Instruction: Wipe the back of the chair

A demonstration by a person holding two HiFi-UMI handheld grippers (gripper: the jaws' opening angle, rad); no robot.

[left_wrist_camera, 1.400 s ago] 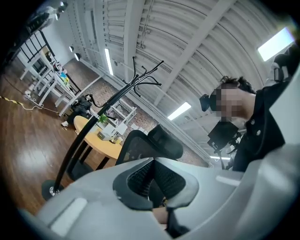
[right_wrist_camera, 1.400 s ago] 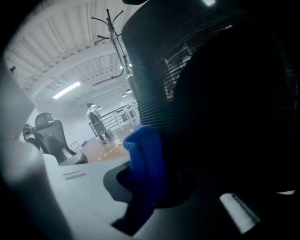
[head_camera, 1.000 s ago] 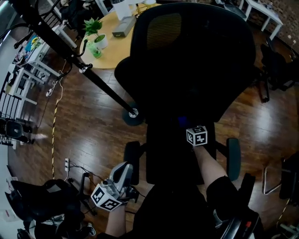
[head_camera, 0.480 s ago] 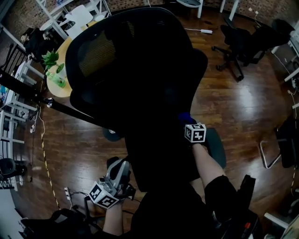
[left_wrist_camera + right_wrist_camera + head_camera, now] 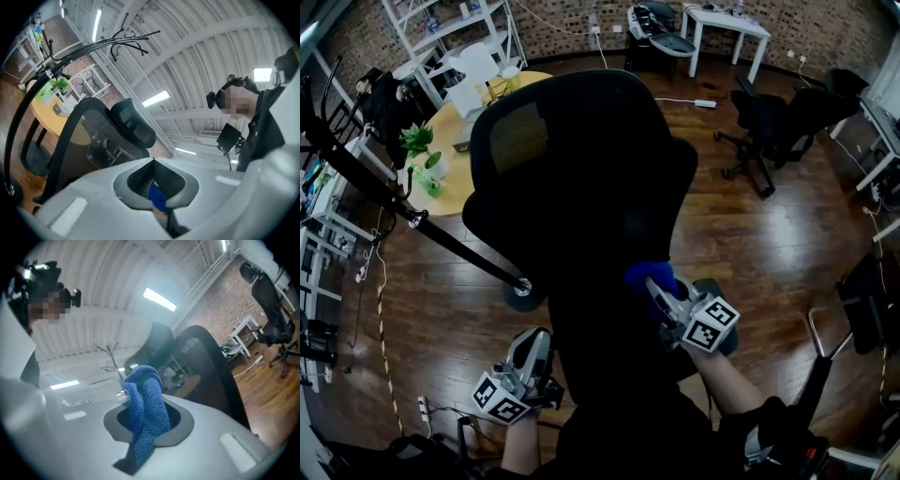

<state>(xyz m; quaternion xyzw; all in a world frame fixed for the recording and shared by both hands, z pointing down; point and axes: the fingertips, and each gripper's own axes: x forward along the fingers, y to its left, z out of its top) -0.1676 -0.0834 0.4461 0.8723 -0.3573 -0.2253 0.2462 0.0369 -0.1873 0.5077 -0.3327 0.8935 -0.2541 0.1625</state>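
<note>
The black mesh office chair [image 5: 581, 178] fills the middle of the head view, its back toward me. My right gripper [image 5: 656, 286] is shut on a blue cloth [image 5: 649, 274], which lies against the lower right of the chair back. In the right gripper view the bunched cloth [image 5: 147, 413] sticks up between the jaws of the right gripper [image 5: 140, 397], with the chair [image 5: 206, 362] behind it. My left gripper [image 5: 534, 342] hangs low at the left, beside the chair and apart from it. Its jaws meet at the tips in the left gripper view [image 5: 153, 161], which looks up at the chair [image 5: 93, 136].
A round yellow table [image 5: 455, 183] with a potted plant [image 5: 417, 141] stands at the back left. A black coat-rack pole [image 5: 412, 220] slants across the floor to a base [image 5: 520, 292] by the chair. Other office chairs [image 5: 769, 122], a white table [image 5: 722, 21] and shelves [image 5: 459, 33] line the far side.
The right gripper has come down and toward me along the chair back with the cloth. The head view has swung, so the chair sits differently in frame. The left gripper stays low.
</note>
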